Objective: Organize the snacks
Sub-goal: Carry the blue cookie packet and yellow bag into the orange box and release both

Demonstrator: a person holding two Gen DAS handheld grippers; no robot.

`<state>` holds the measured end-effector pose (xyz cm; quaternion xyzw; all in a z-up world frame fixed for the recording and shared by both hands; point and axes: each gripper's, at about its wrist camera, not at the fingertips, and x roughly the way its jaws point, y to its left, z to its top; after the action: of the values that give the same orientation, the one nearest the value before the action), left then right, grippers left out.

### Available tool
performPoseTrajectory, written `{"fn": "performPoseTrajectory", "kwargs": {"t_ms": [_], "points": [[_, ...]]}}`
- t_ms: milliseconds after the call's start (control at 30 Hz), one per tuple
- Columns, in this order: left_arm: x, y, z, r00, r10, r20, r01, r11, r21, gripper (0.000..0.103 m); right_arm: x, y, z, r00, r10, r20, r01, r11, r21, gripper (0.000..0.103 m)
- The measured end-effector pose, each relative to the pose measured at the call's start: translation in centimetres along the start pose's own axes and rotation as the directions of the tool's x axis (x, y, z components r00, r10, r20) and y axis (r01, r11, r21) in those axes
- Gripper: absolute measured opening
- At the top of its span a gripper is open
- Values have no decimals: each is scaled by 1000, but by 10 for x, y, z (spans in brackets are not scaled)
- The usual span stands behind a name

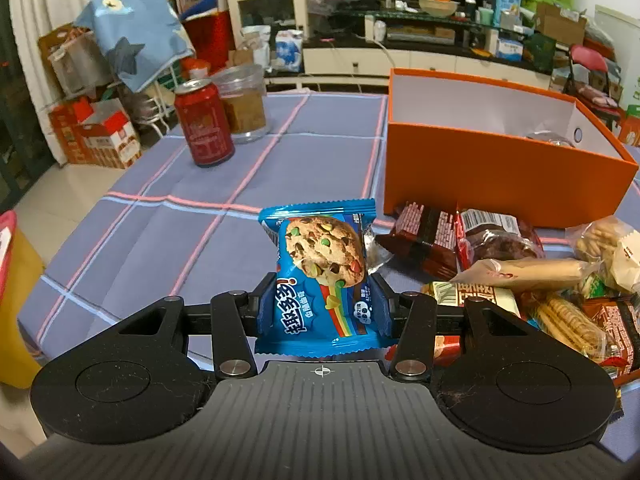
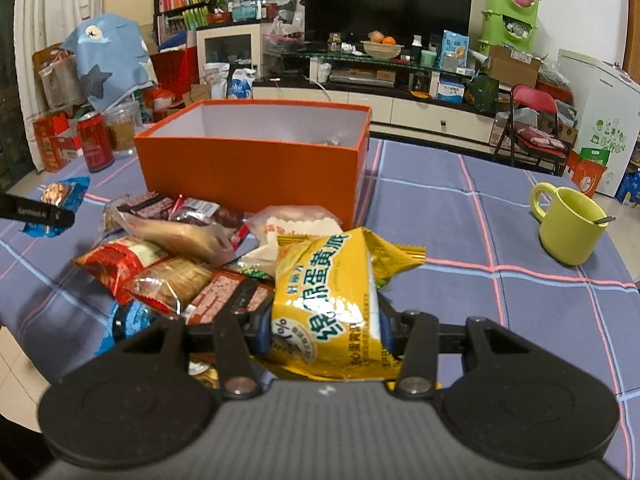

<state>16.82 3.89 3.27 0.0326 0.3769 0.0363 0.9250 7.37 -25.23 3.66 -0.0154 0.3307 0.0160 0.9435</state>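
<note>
Left tongs (image 1: 322, 312) clamped on a blue cookie packet (image 1: 322, 280), pads pressing both side edges, packet upright and lifted above the checked tabletop (image 1: 168, 216). Beyond, to the right, an open orange box (image 1: 500, 168) with white inner walls, something dark lying near its far end. Just in front of the box, a heap of snack packets (image 1: 520, 280) spread over the right part of the cloth. Farther left, a red can (image 1: 204, 124) with a clear jar (image 1: 244, 104) right behind it.

Seen from the right wrist: right tongs (image 2: 324, 328) gripping a yellow cake packet (image 2: 328, 304), tilted, its crimped end flaring to the right. Same heap of snack packets (image 2: 168, 256) lying to the left, between the tongs and the orange box (image 2: 252, 168). Blue cookie packet (image 2: 66, 194) at the far left edge, partly behind a black part of the other tool. Green mug (image 2: 568, 224) well apart on the right, a spoon handle poking over its rim
</note>
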Motion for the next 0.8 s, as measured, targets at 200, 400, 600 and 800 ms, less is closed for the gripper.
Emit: {"fn": "performPoseTrajectory", "kwargs": {"t_ms": [200, 400, 600, 800], "points": [[0, -1, 0, 1000, 0, -5, 0, 1000, 6, 25, 2, 3, 0, 1000, 10, -8, -10, 1000, -6, 48], [0, -2, 0, 1000, -2, -5, 3, 1000, 7, 25, 1, 3, 0, 1000, 13, -9, -13, 1000, -4, 48], [-16, 0, 13, 998, -27, 51, 28, 999, -24, 25, -12, 4, 8, 998, 31, 55, -32, 999, 10, 48], [-23, -26, 70, 983, -95, 158, 92, 995, 25, 25, -5, 11, 64, 987, 86, 137, -90, 996, 22, 48]]}}
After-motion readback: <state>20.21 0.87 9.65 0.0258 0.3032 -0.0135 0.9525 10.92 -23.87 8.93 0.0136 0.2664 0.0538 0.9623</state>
